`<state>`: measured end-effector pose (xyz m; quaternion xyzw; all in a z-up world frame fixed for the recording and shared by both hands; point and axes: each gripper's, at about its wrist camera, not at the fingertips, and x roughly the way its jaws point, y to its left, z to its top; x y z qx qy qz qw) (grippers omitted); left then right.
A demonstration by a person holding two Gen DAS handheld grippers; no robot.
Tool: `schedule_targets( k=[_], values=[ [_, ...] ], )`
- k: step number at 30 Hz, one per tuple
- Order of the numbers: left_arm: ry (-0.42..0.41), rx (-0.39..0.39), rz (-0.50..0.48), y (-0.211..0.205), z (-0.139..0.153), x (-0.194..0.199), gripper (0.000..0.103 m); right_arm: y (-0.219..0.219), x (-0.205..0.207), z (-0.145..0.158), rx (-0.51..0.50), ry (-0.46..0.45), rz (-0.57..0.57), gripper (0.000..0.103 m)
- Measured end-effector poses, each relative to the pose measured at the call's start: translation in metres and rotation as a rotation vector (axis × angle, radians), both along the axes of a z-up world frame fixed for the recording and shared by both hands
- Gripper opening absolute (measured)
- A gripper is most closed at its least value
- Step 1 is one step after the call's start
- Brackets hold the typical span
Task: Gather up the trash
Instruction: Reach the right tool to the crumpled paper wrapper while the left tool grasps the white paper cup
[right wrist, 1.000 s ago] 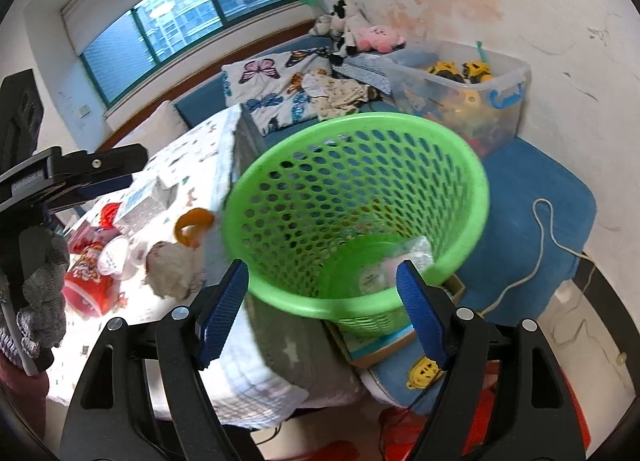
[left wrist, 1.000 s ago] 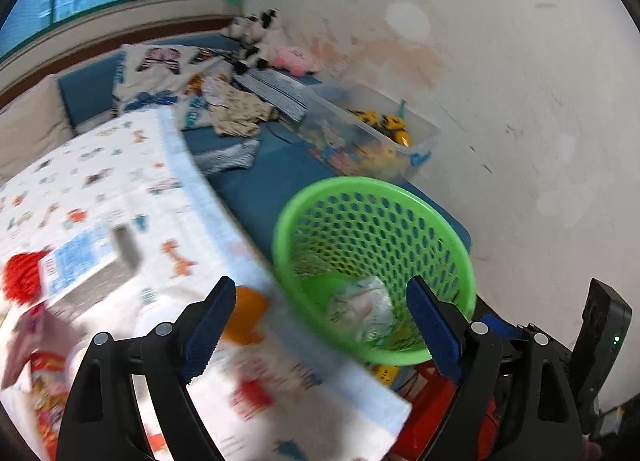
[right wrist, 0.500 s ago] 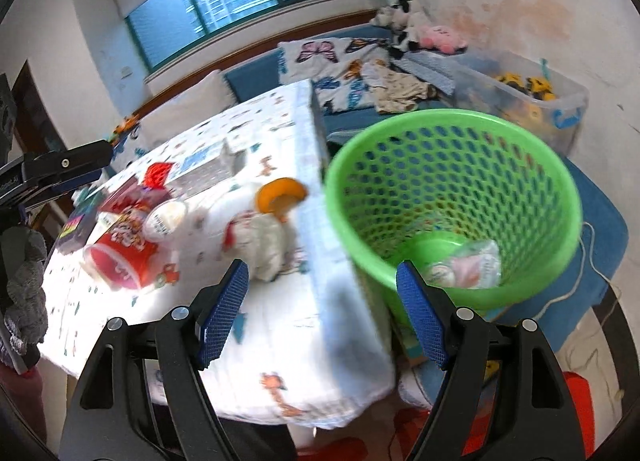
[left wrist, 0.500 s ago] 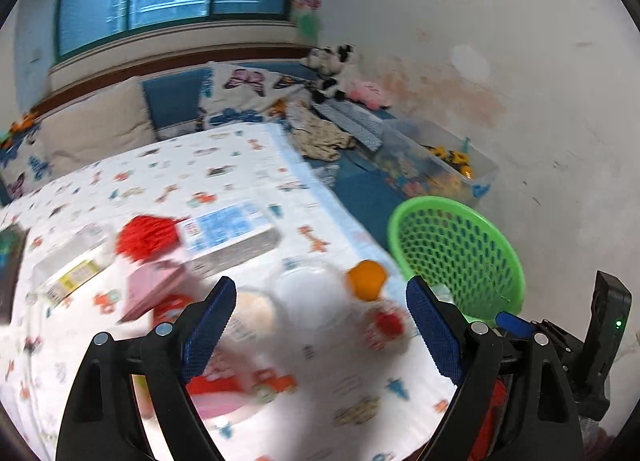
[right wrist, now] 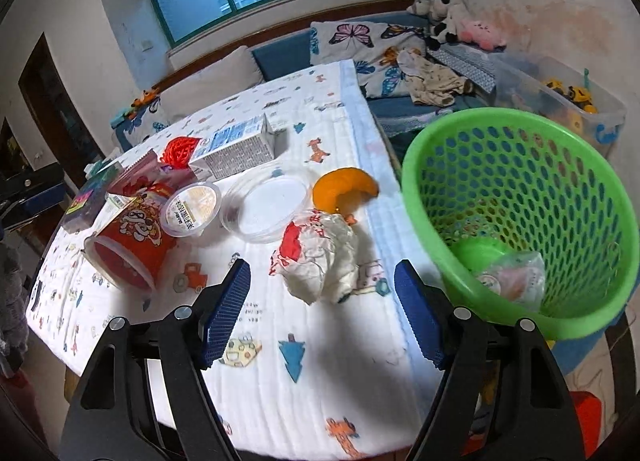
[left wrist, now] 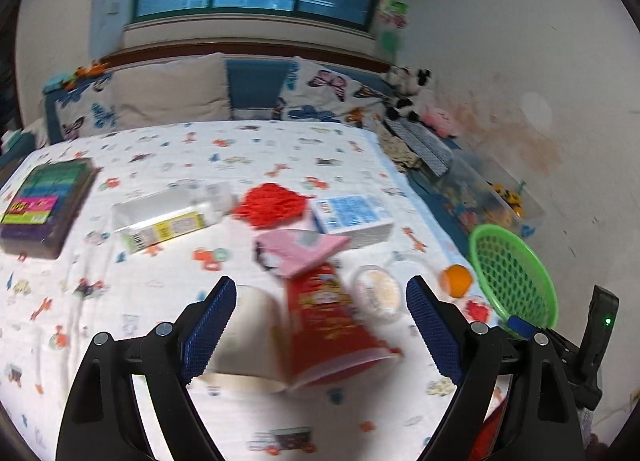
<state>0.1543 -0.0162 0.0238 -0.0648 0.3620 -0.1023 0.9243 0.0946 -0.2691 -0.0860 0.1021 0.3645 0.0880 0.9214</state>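
Observation:
Trash lies on a patterned tablecloth. My left gripper (left wrist: 320, 313) is open above a red paper cup (left wrist: 332, 325) lying on its side, with a white cup (left wrist: 248, 337) beside it. My right gripper (right wrist: 320, 293) hovers over a crumpled white and red wrapper (right wrist: 320, 257); its jaws are closing and its pads do not touch the wrapper. The green basket (right wrist: 500, 115) stands off the table's right edge with a crumpled plastic packet (right wrist: 512, 277) inside. An orange peel (right wrist: 344, 193), a clear lid (right wrist: 268, 209) and a yoghurt pot (right wrist: 192, 209) lie farther back.
Also on the table are a milk carton (left wrist: 352, 217), red mesh (left wrist: 272, 205), a pink packet (left wrist: 300, 251), a clear bottle (left wrist: 168, 217) and a dark box (left wrist: 44, 205) at the far left. Behind it are a cushioned bench and a toy bin (right wrist: 568, 101).
Both views swung left, away from the basket and over the table. The left gripper now hangs over the red cup, the right over the crumpled wrapper. The basket sits at the right.

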Motion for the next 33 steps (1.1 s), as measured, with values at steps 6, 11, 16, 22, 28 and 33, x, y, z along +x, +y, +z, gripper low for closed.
schedule_targets(
  k=[6, 11, 16, 22, 28, 33],
  values=[
    [0.023, -0.027, 0.081, 0.037, -0.002, 0.002, 0.084, 0.006, 0.017, -0.01, -0.01, 0.025, -0.006, 0.069],
    [0.08, -0.051, 0.115, 0.055, -0.017, 0.008, 0.084, 0.012, 0.027, -0.015, -0.011, 0.037, -0.003, 0.063],
    [0.141, -0.057, 0.096, 0.055, -0.035, 0.018, 0.084, 0.017, 0.03, -0.018, -0.036, 0.041, 0.005, 0.056],
    [0.221, -0.045, 0.051, 0.05, -0.061, 0.034, 0.084, 0.016, 0.026, -0.017, -0.038, 0.035, 0.001, 0.054],
    [0.255, -0.042, 0.016, 0.047, -0.073, 0.043, 0.081, 0.017, 0.018, -0.009, -0.035, 0.016, 0.004, 0.053],
    [0.282, -0.054, -0.001, 0.046, -0.083, 0.049, 0.075, 0.02, 0.011, -0.003, -0.038, 0.004, 0.012, 0.053]
  ],
)
